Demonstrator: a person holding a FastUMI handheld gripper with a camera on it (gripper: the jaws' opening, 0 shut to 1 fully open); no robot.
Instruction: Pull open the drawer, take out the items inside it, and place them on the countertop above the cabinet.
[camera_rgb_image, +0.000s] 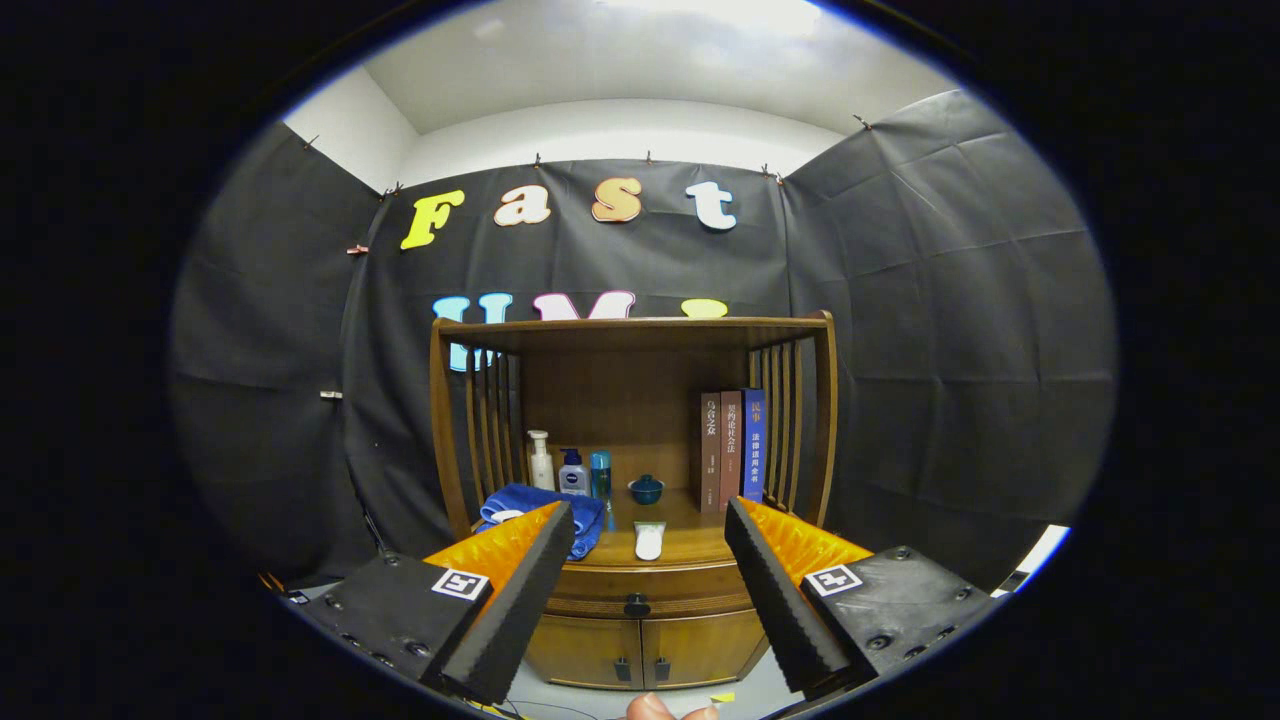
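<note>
The folded blue cloth (545, 510) on the wooden countertop (690, 545) is partly hidden behind one finger of the gripper (648, 535), which stands wide open. The closed wooden drawer (650, 592) conceals its contents. The three upright books (731, 445) have spine lettering too small to read.

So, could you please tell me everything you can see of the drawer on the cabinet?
The drawer is a wide, curved front of glossy brown wood with one dark round knob at its centre. It looks fully shut, sitting under the countertop and above two small doors. The hand-held gripper is open, untouching.
</note>
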